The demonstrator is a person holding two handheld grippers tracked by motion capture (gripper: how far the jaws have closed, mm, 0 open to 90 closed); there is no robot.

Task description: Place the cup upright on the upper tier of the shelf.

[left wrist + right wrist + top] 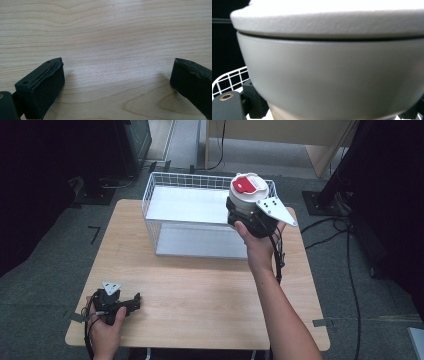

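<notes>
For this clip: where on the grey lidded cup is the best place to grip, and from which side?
Grip the grey cup on its lower body, below the overhanging white lid, coming in level from the side. The right tongs hold it so: the cup stands upright and its wall narrows downward.

You held the jar [247, 190] above the basket's [165, 182] right end; your left gripper [131, 303] lay near the table's [200, 290] front-left corner.

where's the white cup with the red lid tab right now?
In the high view the white cup is held by the right gripper over the right end of the wire basket, at the table's far side; the left gripper rests near-left.
</notes>
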